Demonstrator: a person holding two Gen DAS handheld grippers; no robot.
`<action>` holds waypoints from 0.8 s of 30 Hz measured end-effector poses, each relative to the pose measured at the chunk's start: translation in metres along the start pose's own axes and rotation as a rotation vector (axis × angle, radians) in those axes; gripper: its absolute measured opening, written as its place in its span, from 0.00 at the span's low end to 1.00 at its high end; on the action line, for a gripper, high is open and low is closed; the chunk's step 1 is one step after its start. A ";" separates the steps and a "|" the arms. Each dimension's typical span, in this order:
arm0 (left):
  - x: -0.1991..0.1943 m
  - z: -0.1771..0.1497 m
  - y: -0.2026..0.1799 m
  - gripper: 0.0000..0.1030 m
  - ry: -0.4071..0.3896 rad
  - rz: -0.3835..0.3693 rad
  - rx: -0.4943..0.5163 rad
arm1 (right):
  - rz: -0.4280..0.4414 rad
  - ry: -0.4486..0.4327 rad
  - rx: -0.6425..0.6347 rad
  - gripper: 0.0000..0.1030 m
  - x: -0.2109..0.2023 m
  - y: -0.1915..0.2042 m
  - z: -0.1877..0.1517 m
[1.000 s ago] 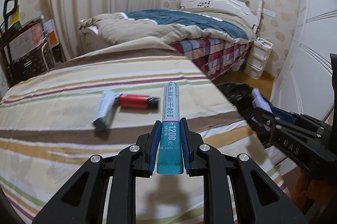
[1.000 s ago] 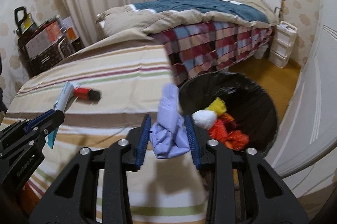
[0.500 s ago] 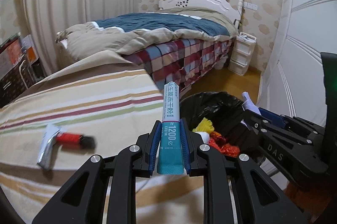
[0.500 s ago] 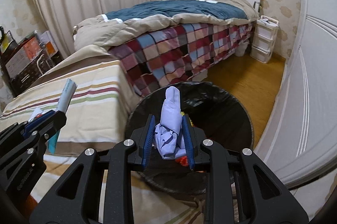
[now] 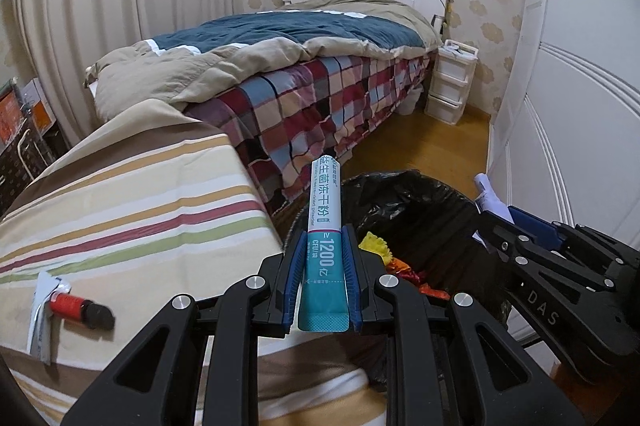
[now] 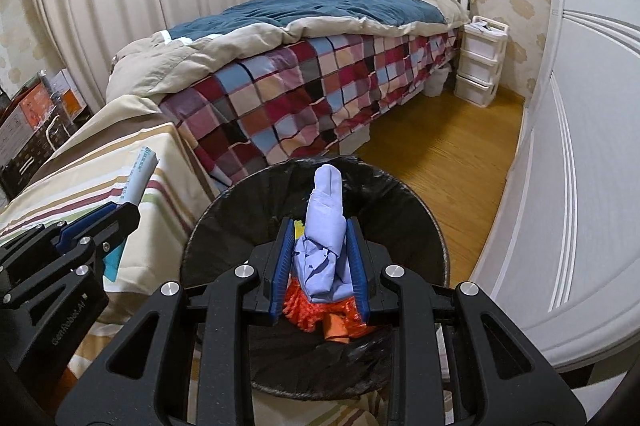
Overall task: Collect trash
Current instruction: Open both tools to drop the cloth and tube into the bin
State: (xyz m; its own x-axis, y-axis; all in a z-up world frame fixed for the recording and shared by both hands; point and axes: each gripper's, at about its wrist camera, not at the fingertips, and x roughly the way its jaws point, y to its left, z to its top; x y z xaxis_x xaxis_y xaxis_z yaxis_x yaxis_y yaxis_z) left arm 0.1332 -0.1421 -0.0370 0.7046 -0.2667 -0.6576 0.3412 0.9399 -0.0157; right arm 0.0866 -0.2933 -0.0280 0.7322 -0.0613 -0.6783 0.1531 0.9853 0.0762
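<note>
My left gripper [image 5: 323, 246] is shut on a teal and white sachet [image 5: 325, 246], held above the edge of the striped cloth surface [image 5: 132, 209], beside the bin. My right gripper [image 6: 320, 246] is shut on a crumpled pale blue paper [image 6: 325, 234] and holds it over the black-lined trash bin [image 6: 412, 209]. The bin also shows in the left wrist view [image 5: 420, 197] and holds orange and yellow trash [image 6: 316, 314]. A red and black tube [image 5: 78, 308] and a pale sachet [image 5: 40, 318] lie on the striped cloth at the left.
A bed with a checked blanket [image 6: 304, 93] stands behind the bin. A white drawer unit [image 6: 482, 65] stands by the headboard. A white wardrobe door [image 6: 580, 185] is close on the right. Wooden floor [image 6: 440, 149] lies between the bed and the wardrobe. Boxes [image 6: 36, 117] are stacked at far left.
Both grippers have swung right from over the striped cloth toward the bin. The right gripper with the blue paper is now over the bin's opening. Both stay shut.
</note>
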 end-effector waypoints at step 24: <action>-0.003 -0.001 0.001 0.78 -0.002 0.088 0.003 | -0.059 -0.036 0.047 0.71 -0.006 -0.018 0.001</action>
State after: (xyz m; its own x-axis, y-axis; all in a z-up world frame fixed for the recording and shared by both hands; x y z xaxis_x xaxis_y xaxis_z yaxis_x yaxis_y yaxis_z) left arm 0.1306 -0.1404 -0.0363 0.7329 -0.1835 -0.6552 0.2796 0.9591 0.0441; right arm 0.0797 -0.3111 -0.0245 0.7443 -0.1256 -0.6559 0.2271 0.9712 0.0718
